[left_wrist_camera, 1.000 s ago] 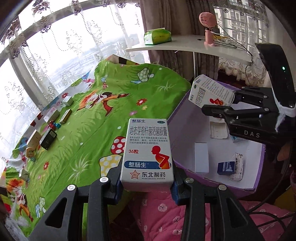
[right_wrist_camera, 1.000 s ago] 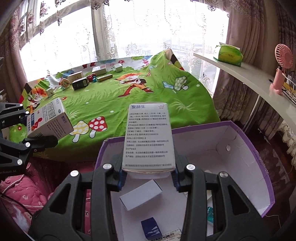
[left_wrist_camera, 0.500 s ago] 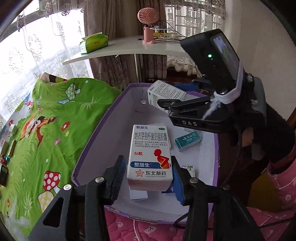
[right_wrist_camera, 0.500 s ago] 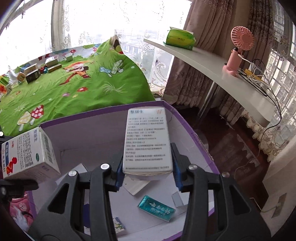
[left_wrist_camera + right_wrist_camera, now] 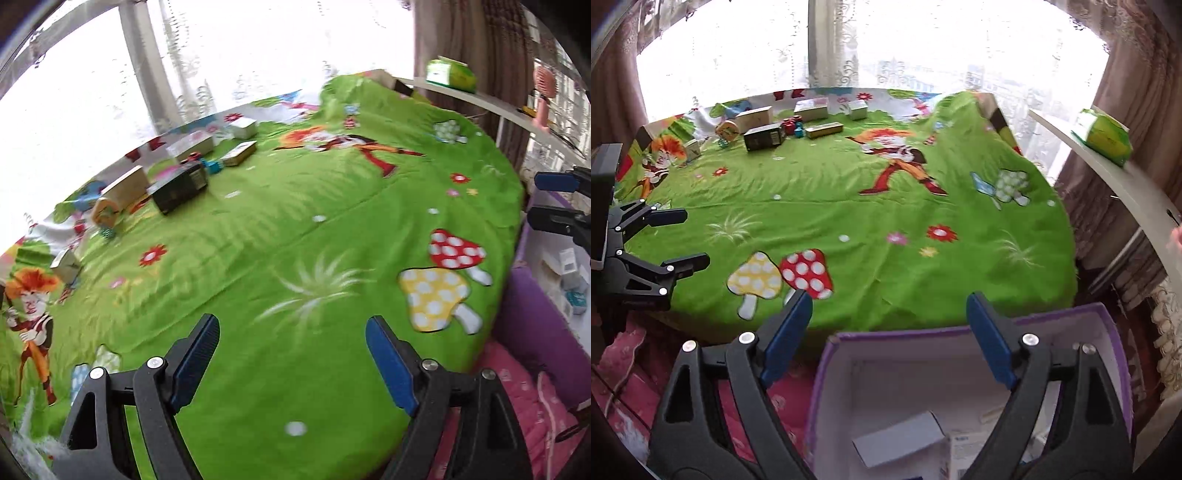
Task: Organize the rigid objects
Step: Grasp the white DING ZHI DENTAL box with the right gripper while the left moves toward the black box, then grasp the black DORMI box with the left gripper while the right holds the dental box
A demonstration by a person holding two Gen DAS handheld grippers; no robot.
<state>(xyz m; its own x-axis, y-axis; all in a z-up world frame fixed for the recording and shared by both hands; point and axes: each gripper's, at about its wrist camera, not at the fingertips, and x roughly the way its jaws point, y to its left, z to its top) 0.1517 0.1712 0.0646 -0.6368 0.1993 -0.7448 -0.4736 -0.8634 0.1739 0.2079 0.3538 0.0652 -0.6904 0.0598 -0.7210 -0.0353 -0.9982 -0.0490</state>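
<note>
Both grippers are empty and their jaws are opening. My left gripper [image 5: 290, 332] hovers over the green bed cover [image 5: 295, 229]. My right gripper [image 5: 889, 306] is above the near rim of the purple box [image 5: 960, 330], where the box meets the bed. White medicine boxes [image 5: 897, 439] lie inside the purple box. Across the bed by the window sits a cluster of small items: a black box [image 5: 181, 186], a wooden box [image 5: 125, 186], a flat gold box [image 5: 240, 152] and pale boxes [image 5: 192, 146]. Each gripper appears in the other's view, the left gripper [image 5: 696, 238] and the right gripper [image 5: 533, 199].
A white shelf [image 5: 1126, 184] runs along the right and carries a green packet [image 5: 1106, 138]; a pink fan [image 5: 543, 92] stands on it too. A pink quilt [image 5: 517, 398] lies between bed and box. Curtains and a bright window lie beyond the bed.
Both grippers held white medicine boxes, carried them over the purple box and let them go. Both views have since swung back toward the bed, with the jaws wide.
</note>
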